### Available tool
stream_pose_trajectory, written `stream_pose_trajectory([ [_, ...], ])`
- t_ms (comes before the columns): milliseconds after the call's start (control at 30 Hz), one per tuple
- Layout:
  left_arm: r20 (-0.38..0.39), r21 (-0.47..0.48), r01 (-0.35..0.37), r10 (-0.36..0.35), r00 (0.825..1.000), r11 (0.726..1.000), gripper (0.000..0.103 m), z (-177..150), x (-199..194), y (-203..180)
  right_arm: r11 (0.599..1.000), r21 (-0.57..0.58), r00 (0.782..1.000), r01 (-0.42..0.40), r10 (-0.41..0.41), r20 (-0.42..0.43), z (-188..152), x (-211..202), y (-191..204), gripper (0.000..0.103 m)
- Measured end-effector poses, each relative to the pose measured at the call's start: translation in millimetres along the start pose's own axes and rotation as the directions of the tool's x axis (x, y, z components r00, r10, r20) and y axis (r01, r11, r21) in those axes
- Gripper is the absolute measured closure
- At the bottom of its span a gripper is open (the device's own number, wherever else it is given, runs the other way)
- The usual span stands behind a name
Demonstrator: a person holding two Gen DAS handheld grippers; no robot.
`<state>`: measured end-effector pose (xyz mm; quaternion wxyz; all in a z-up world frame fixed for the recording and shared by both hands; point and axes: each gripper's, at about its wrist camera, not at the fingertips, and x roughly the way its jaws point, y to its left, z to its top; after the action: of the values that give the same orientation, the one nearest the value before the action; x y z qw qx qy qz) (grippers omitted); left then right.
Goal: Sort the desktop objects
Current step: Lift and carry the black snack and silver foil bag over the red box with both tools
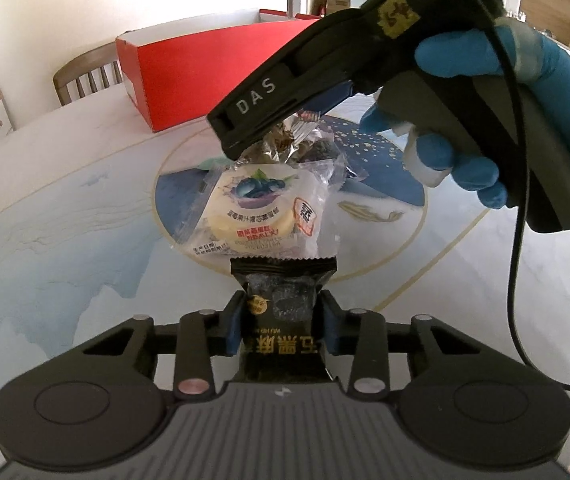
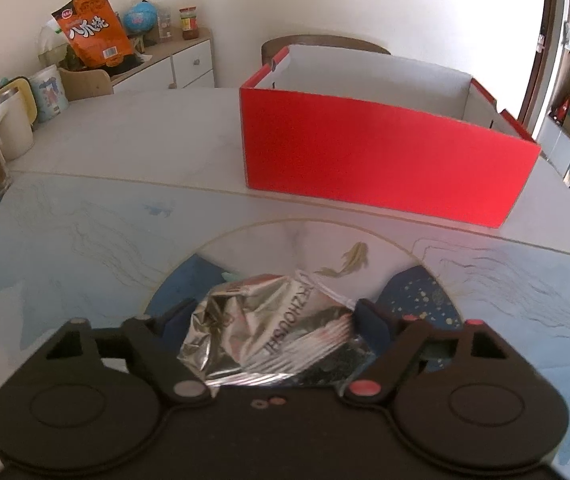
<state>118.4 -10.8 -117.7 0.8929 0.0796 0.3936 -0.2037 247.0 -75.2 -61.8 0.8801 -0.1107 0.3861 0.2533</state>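
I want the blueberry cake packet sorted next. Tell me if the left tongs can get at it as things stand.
Probably not yet. The left tongs are shut on the black snack packet, so they are occupied. The blueberry cake packet lies just ahead with its near side clear, though the right tongs hang over the pile behind it.

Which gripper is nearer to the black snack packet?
Left. The left gripper is shut on the black snack packet. The right gripper is beyond the blueberry packet, around a silver packet.
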Motion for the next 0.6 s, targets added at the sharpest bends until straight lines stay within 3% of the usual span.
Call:
stream_pose_trajectory([
  [233, -0.009, -0.014, -0.014, 0.014, 1.000, 1.000, 0.069, 2, -2, 2, 1.000, 0.007, 1.000, -0.004, 0.004, 0.000, 1, -7, -4, 0.033],
  [600, 0.003, -0.035, -0.026, 0.026, 1.000, 0.999, 0.069, 15, -15, 6, 1.000, 0.007, 1.000, -0.021, 0.020, 0.020, 12, -24, -6, 0.035],
])
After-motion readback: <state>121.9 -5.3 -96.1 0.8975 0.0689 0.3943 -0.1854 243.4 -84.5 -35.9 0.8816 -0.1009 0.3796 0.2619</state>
